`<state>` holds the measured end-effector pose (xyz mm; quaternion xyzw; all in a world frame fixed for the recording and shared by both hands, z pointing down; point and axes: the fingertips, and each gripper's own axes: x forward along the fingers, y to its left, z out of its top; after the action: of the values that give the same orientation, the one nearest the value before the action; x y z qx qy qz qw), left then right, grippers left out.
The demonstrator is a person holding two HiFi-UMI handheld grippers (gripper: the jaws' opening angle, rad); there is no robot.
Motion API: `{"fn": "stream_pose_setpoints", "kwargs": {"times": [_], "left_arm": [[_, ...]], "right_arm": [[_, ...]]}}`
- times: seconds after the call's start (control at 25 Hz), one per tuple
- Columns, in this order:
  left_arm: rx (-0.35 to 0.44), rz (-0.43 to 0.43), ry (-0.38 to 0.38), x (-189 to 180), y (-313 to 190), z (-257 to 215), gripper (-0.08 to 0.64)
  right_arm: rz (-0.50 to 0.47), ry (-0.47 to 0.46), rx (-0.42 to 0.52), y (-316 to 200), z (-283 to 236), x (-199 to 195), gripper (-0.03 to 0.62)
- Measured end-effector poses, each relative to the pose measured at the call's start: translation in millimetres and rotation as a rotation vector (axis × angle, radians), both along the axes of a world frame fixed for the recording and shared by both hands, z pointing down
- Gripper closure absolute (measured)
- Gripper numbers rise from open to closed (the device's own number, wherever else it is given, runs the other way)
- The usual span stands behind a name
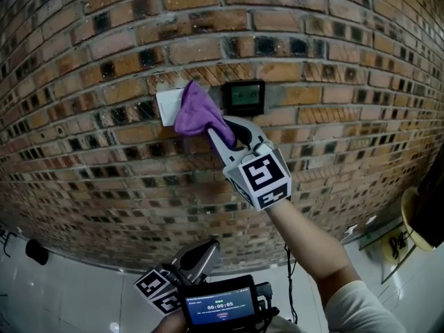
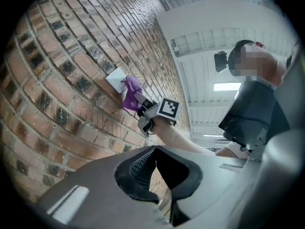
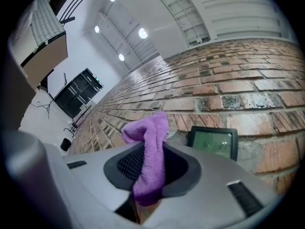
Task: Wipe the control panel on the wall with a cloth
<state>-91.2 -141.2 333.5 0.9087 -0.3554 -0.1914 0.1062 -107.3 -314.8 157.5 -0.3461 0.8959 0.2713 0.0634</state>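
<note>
Purple cloth [image 1: 198,113] was pinched between the jaws of the right hand-held gripper [image 1: 220,136], which pressed it against the brick wall [image 1: 333,61]. The bunched end lay over the right part of a white plate [image 1: 165,107], just left of the dark control panel [image 1: 244,97]. Whether the cloth touched the panel's edge could not be made out. The left hand-held gripper [image 1: 205,252] hung low, well apart from the wall, its jaws pressed together on nothing. A small screen [image 1: 220,305] at the bottom edge hid part of its body. The panel's greenish display was too small to read.
</note>
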Motion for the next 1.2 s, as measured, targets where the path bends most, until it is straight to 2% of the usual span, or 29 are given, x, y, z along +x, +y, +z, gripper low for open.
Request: {"fn": "stream_pose_setpoints", "kwargs": {"times": [0.28,0.52,1.2], "left_arm": [[0.007,-0.013,0.002,-3,-1,-3,0.572],[0.004,-0.016,0.002,-3,-4,-2,0.572],[0.0,0.048,-0.009,17,-10,-1,0.572]], "right_arm": [[0.027,0.018,0.009,-18,-6,-3,0.495],[0.072,-0.004,0.015,-26,-10,19,0.495],[0.188,-0.026,0.045,-33,-20,85,0.495]]}}
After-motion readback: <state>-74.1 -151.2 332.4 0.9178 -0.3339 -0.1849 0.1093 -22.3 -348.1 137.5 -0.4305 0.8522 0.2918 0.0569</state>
